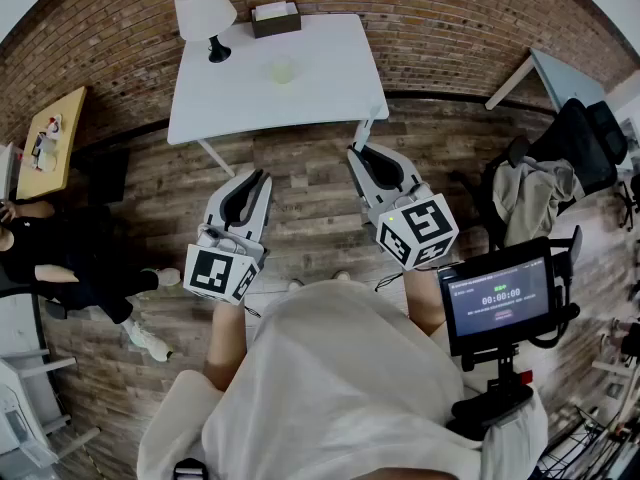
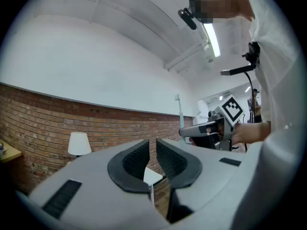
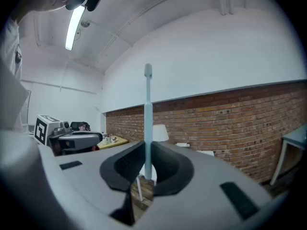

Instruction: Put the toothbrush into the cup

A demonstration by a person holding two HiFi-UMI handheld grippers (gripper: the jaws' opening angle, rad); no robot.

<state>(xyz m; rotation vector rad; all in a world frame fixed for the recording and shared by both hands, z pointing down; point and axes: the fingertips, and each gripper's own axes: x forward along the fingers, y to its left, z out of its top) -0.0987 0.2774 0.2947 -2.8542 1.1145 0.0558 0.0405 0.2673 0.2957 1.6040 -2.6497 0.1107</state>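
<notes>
A pale translucent cup (image 1: 282,69) stands on the white table (image 1: 330,78) ahead of me. My right gripper (image 1: 358,154) (image 3: 146,153) is shut on a light blue toothbrush (image 3: 147,110), which stands straight up between the jaws; its end (image 1: 363,134) pokes out toward the table's near edge. The left gripper (image 1: 261,179) (image 2: 152,153) hovers over the wood floor short of the table, jaws drawn together with nothing between them. Both grippers are well short of the cup.
A white lamp (image 1: 205,13) and a tissue box (image 1: 275,16) stand at the table's far side. A seated person (image 1: 45,258) and a wooden desk (image 1: 50,138) are at left. A chair with clothes (image 1: 540,183) and a monitor on a stand (image 1: 500,296) are at right.
</notes>
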